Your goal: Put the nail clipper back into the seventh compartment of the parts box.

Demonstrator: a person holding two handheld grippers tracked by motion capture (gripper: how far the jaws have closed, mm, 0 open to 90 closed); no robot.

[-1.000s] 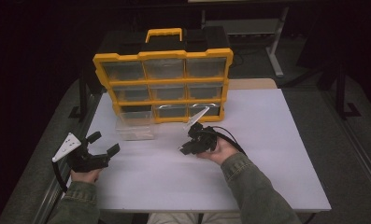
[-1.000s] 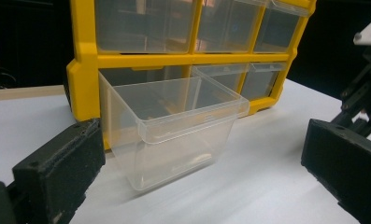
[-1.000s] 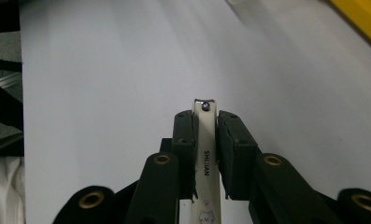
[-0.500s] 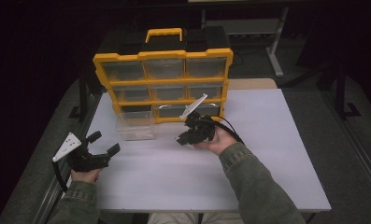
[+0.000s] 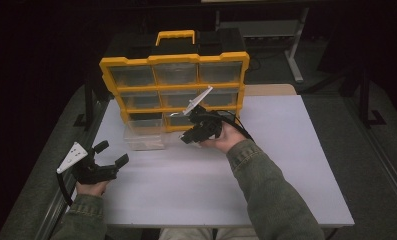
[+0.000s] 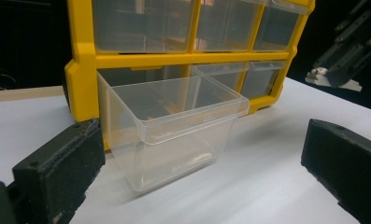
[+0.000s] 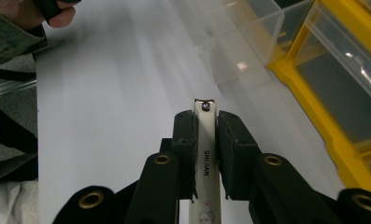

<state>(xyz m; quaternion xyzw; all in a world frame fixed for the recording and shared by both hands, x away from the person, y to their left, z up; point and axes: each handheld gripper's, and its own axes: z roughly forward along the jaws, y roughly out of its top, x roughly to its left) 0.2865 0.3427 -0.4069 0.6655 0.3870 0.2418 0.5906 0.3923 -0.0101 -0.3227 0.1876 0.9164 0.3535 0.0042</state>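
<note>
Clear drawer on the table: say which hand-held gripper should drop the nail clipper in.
Right. The right gripper already clamps the nail clipper near the clear drawer; the left gripper is open and empty.

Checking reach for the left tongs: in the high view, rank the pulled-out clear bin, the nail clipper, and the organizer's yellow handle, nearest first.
1. Clear bin, just ahead of the left tongs, on the table.
2. Nail clipper, to the right, clamped in the right tongs.
3. Yellow handle, atop the organizer at the back.

- Nail clipper (image 7: pixel 205 154): lower end cut off by bottom edge; sides covered by jaws.
- Organizer (image 6: pixel 188 56): top and right cut off by frame edges.
- Clear drawer (image 5: pixel 145 135) contents: too small to tell.
</note>
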